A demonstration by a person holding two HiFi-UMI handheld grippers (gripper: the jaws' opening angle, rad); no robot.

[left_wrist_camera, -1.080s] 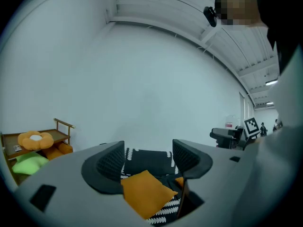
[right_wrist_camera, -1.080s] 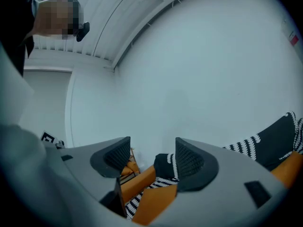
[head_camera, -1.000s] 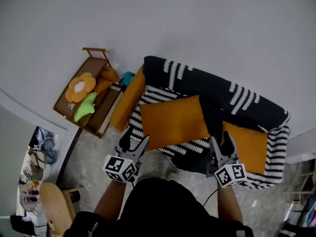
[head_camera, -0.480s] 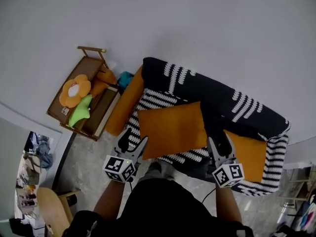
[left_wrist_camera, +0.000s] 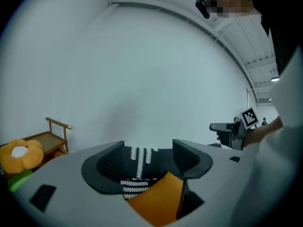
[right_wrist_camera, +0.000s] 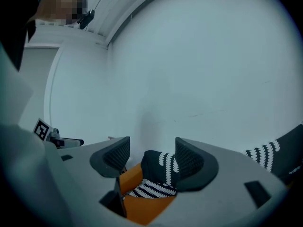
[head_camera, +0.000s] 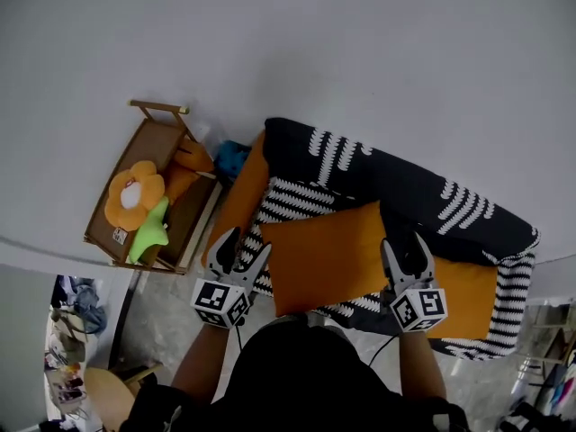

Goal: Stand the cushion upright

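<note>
Flanking the orange cushion (head_camera: 328, 255) lying flat on the striped sofa (head_camera: 387, 174), the left gripper (head_camera: 243, 250) and right gripper (head_camera: 403, 246) hold jaws apart, gripping nothing, the standing-up not yet begun.

sofa (head_camera: 396, 183) | black-and-white patterned | on seat: orange cushion (head_camera: 328, 255) lying flat

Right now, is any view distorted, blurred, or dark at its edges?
Head view: even, soft light, no glare; a strong fisheye bends the sofa; the cushion is sharp. Left gripper view: black corners, and the ceiling edge bows into a curve. Right gripper view: the same black corners and bending, with the picture slightly dimmer.
</note>
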